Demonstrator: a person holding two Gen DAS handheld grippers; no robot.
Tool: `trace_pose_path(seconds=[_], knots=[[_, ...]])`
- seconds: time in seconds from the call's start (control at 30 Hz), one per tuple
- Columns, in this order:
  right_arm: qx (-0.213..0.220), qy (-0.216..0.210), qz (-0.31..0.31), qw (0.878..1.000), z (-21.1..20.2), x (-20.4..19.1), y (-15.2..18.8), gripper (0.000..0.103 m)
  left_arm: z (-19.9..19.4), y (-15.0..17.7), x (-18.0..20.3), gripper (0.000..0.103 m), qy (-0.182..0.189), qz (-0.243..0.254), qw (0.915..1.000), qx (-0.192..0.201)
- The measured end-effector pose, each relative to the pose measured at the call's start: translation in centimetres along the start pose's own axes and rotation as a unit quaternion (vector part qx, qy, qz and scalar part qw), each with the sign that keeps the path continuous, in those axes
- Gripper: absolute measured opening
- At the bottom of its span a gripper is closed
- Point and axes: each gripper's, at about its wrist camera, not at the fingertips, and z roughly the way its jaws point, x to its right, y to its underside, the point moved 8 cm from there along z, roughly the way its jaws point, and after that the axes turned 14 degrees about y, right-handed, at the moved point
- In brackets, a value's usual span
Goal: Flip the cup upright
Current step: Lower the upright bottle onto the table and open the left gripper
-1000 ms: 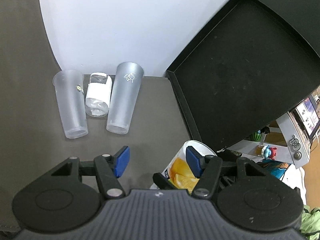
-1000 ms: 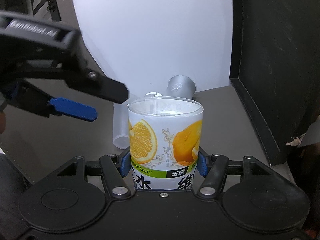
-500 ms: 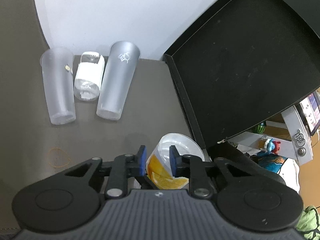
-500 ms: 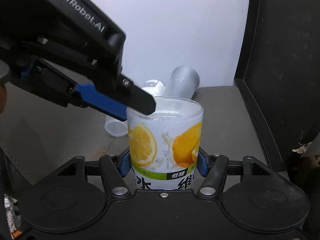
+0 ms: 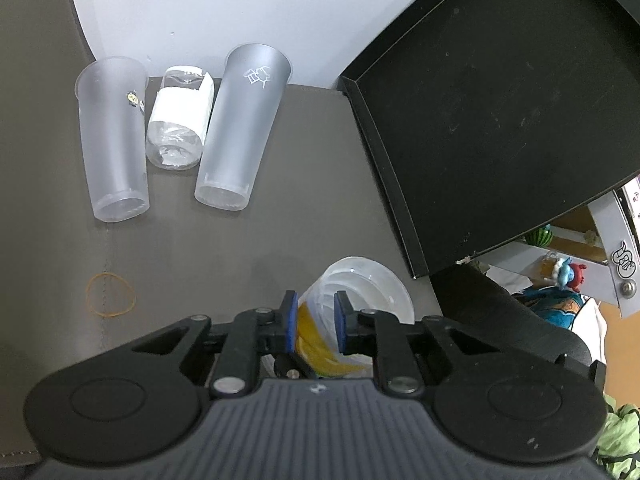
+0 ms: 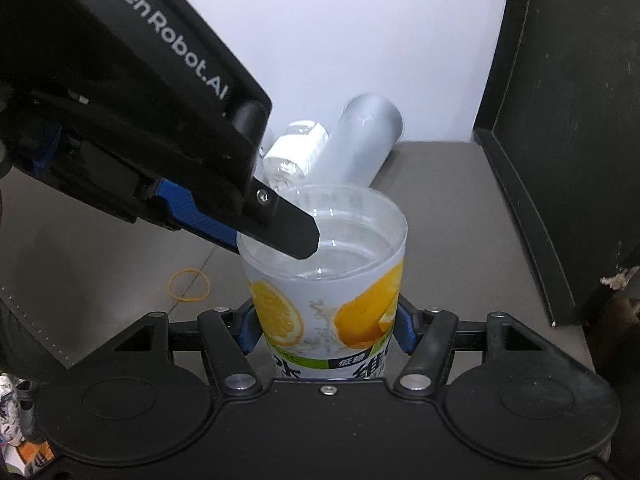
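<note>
Cup (image 6: 326, 280): clear plastic, orange-fruit print, mouth up, at the near right of the tabletop (image 5: 280, 220). Whether its base rests on the surface cannot be told.

Right tongs (image 6: 325, 326): clamped on the cup's lower wall, one blue pad on each side.

Left tongs (image 5: 314, 322): nearly together, pinching the cup's rim; in the right wrist view one black finger (image 6: 280, 226) reaches over the rim into the mouth, the blue-padded one lies against the outer wall.

Left frosted cup (image 5: 114, 142): lying on its side at the far left, mouth toward the wall.

Bottle (image 5: 180, 118): small, clear, white label, lying between the two frosted cups and touching both.

Right frosted cup (image 5: 242, 128): lying on its side, white logo near its mouth, beside the bottle; it shows behind the held cup in the right wrist view.

Rubber band (image 5: 110, 294): yellow loop, flat on the tabletop, near left, well apart from the cups.

Tray (image 5: 500, 120): black, shallow, tilted up at the right, its lower corner just beside the held cup.

Wall (image 5: 240, 8): white, behind the lying cups.
</note>
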Motion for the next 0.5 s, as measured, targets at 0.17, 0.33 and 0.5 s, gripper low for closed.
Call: trace_pose_path(seconds=[0.17, 0.33, 0.5], knots=[[-0.035, -0.012, 0.025, 0.999, 0.4, 0.9, -0.1, 0.079, -0.1, 0.0, 0.0, 0.019, -0.008, 0.004, 1.0, -0.003], [-0.077, -0.042, 0.056, 0.995, 0.4, 1.8, -0.5, 0.086, 0.0, 0.0, 0.0, 0.023, -0.017, 0.004, 0.9998, -0.013], [-0.104, -0.05, 0.066, 0.991, 0.5, 2.4, -1.1, 0.087, -0.1, -0.2, 0.2, 0.032, -0.023, 0.008, 0.9995, -0.02]])
